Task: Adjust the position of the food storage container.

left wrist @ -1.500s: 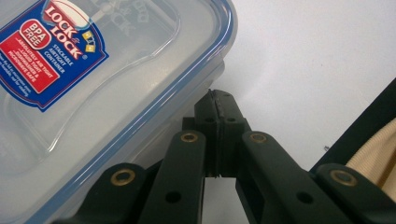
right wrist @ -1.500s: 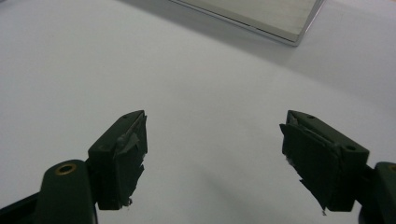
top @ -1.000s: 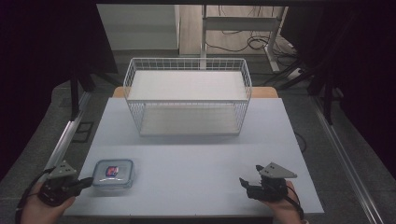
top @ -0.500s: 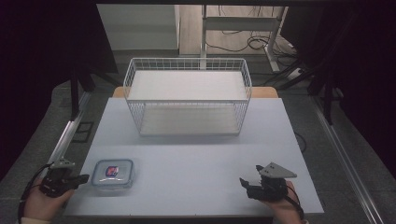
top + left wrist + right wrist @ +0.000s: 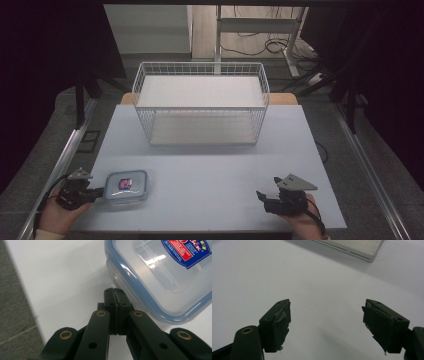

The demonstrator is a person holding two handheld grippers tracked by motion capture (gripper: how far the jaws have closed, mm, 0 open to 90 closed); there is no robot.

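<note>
A clear plastic container (image 5: 126,186) with a blue-rimmed lid and a red and blue label lies flat near the table's front left corner. My left gripper (image 5: 101,190) is level with the table at the container's left side, jaws pressed together. In the left gripper view the shut tips (image 5: 116,293) touch the container (image 5: 160,277) just below its lid rim, with nothing between them. My right gripper (image 5: 261,196) rests at the front right of the table, far from the container. Its jaws (image 5: 327,322) stand wide open over bare white table.
A white wire basket (image 5: 200,64) with a pale board inside stands at the middle back of the white table (image 5: 215,170). Its corner (image 5: 367,251) appears at the top of the right gripper view. Grey floor and metal rails flank the table.
My left gripper drew back to the left, then came right against the container's side. The container sits slightly further right. The right gripper has not moved.
</note>
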